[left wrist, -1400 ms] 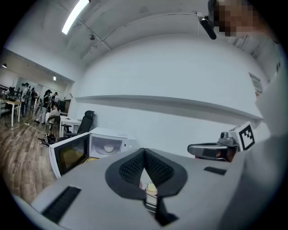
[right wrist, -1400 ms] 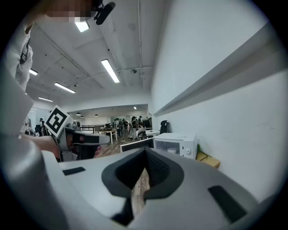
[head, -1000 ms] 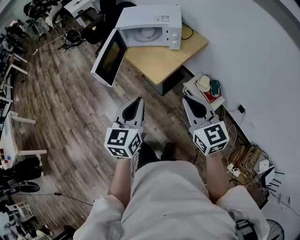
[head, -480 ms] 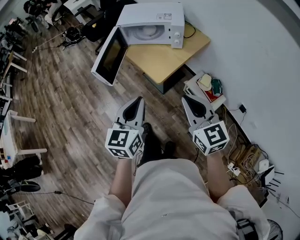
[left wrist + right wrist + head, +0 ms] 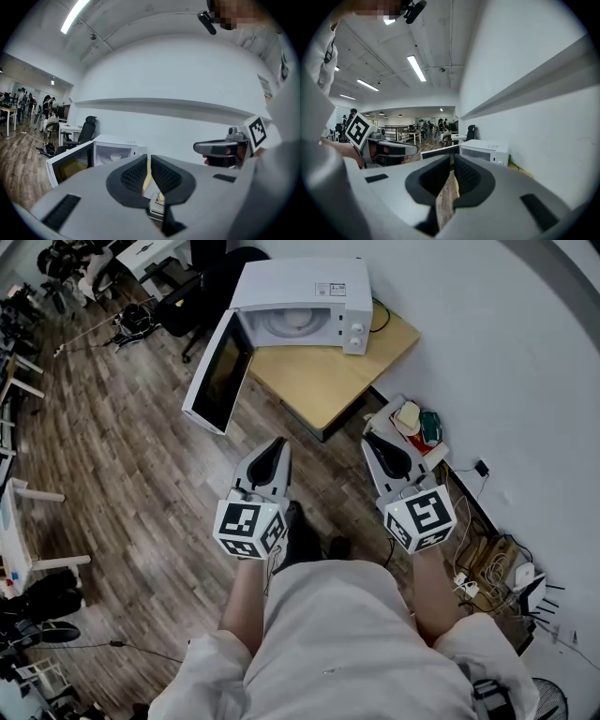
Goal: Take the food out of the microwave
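Note:
A white microwave (image 5: 300, 296) stands on a wooden table (image 5: 328, 371) against the wall, with its door (image 5: 220, 371) swung wide open to the left. Inside it lies a pale dish of food (image 5: 289, 324), dimly seen. My left gripper (image 5: 277, 442) and right gripper (image 5: 367, 439) are held side by side over the floor, well short of the table, both shut and empty. In the left gripper view the microwave (image 5: 115, 152) and its food (image 5: 116, 158) show beyond the closed jaws. In the right gripper view the microwave (image 5: 485, 150) stands ahead at the right.
A low box with small items (image 5: 412, 423) sits on the floor by the wall, right of the table. Cables and plugs (image 5: 497, 559) lie along the wall farther right. A black office chair (image 5: 178, 287) and desks stand behind and to the left of the microwave.
Both grippers have moved a little forward toward the table, still shut. The microwave and table now look slightly nearer.

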